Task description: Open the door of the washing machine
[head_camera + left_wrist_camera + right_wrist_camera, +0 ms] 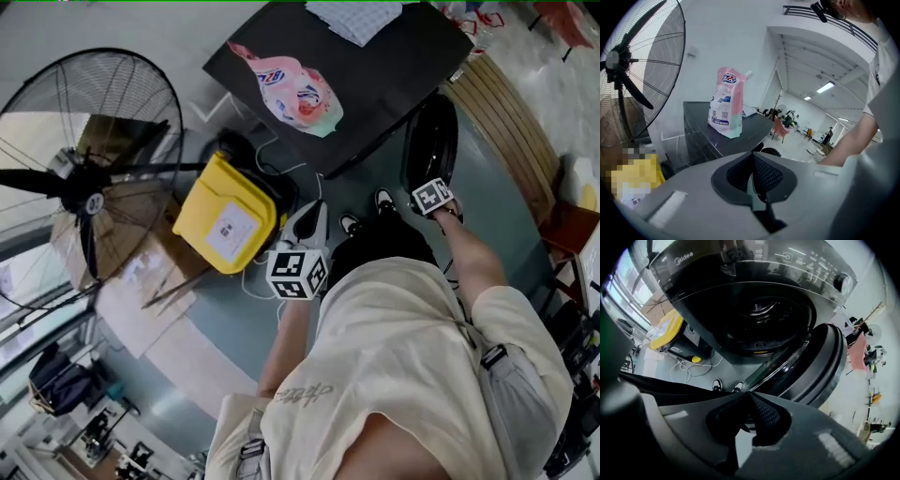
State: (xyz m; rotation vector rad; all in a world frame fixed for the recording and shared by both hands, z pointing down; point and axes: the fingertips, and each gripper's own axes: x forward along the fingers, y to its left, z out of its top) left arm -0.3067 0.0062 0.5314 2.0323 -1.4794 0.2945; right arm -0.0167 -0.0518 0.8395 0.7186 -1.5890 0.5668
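Head view: steep down. Gripper views: low, near washing machine (754, 310); all share yellow bin (228, 214).

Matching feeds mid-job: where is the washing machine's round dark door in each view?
Head view: the round dark glass door is at upper right, swung open beside the machine.
Left gripper view: only a dark curved edge low at centre, possibly the door; cannot tell.
Right gripper view: centre right, swung open beside the drum opening.
Shared landmark: the black washing machine, seen as its top or its front.
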